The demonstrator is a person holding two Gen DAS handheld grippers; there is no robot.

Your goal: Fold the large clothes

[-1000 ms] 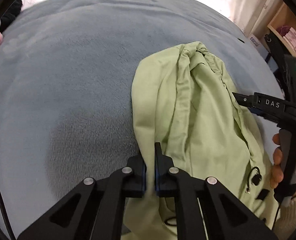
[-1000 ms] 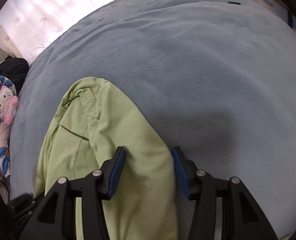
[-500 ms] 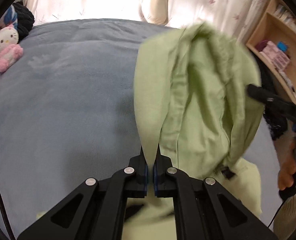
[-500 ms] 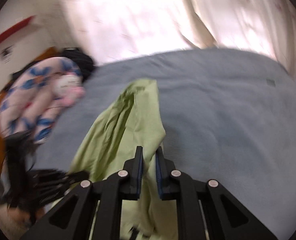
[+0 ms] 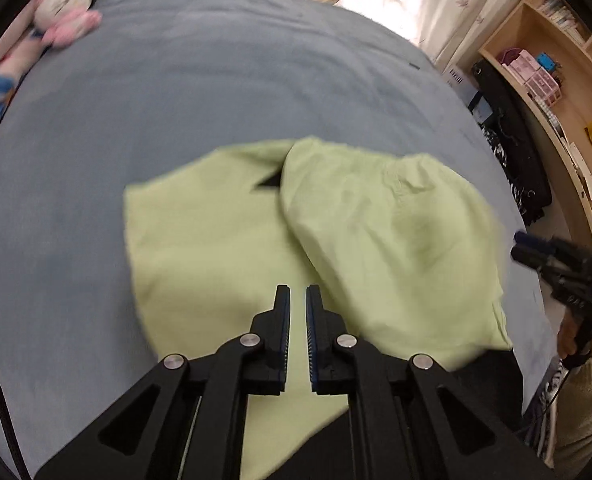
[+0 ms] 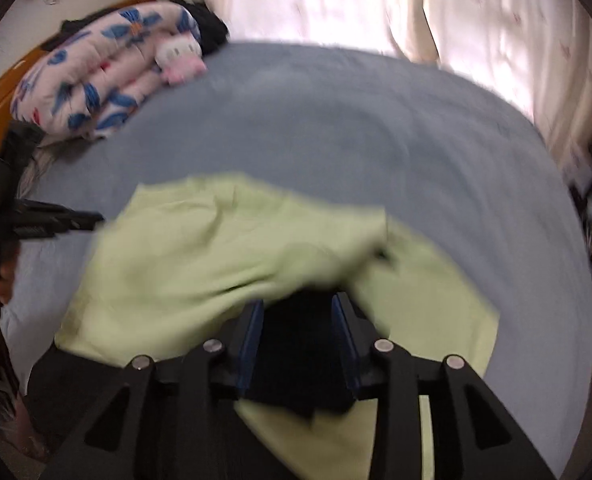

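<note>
A large light-green garment (image 5: 224,240) lies spread on the blue-grey bed (image 5: 176,92), one part folded over the other; it is blurred by motion. My left gripper (image 5: 297,290) hangs above its near edge, jaws almost together, with green cloth filling the slit between them. In the right wrist view the garment (image 6: 200,264) lies just past my right gripper (image 6: 298,304). Its jaws are opening and stand well apart, with only a dark patch between them and no cloth on the pads. Each gripper also shows in the other's view: the right gripper (image 5: 536,256) and the left gripper (image 6: 76,220).
A folded flowered quilt (image 6: 88,92) and a pink-and-white plush toy (image 6: 178,58) sit at the bed's far left corner. Pale curtains (image 6: 336,4) hang behind the bed. A wooden shelf unit (image 5: 556,92) and a black bag (image 5: 512,152) stand to its right.
Both grippers rose and drew back toward the near edge of the bed. The garment went from a hanging bunch to a wide spread. The right gripper closed on the cloth, then let it go.
</note>
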